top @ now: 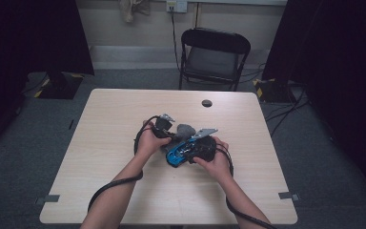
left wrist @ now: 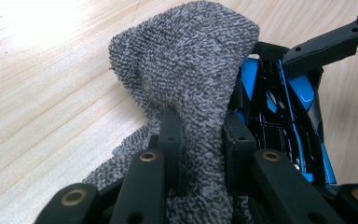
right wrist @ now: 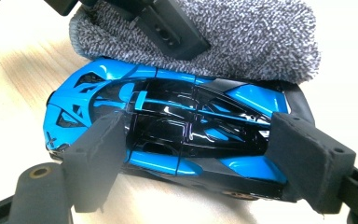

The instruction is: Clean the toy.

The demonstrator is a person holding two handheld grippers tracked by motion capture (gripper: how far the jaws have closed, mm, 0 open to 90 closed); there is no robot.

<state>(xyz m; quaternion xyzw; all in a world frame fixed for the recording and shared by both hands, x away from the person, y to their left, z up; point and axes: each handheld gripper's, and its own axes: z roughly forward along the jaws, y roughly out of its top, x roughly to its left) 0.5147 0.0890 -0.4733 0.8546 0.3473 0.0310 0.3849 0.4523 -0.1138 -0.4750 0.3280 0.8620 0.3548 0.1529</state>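
Note:
A blue and black toy car [right wrist: 168, 107] sits lengthwise between the pads of my right gripper [right wrist: 200, 140], one pad at its nose and one at its tail, so that gripper is shut on it. My left gripper [left wrist: 200, 126] is shut on a folded grey terry cloth [left wrist: 186, 60], which it presses against the car's [left wrist: 284, 107] side. From above, both hands meet at the table's middle, with the cloth [top: 186, 130] just behind the car [top: 176, 155]. The car's underside is hidden.
The light wooden table [top: 124, 191] has a round cable hole [top: 207, 103] near its far edge. A black folding chair [top: 214, 55] stands beyond it. Cables lie on the floor at the right [top: 286, 105]. Black cables trail from both grippers along the forearms.

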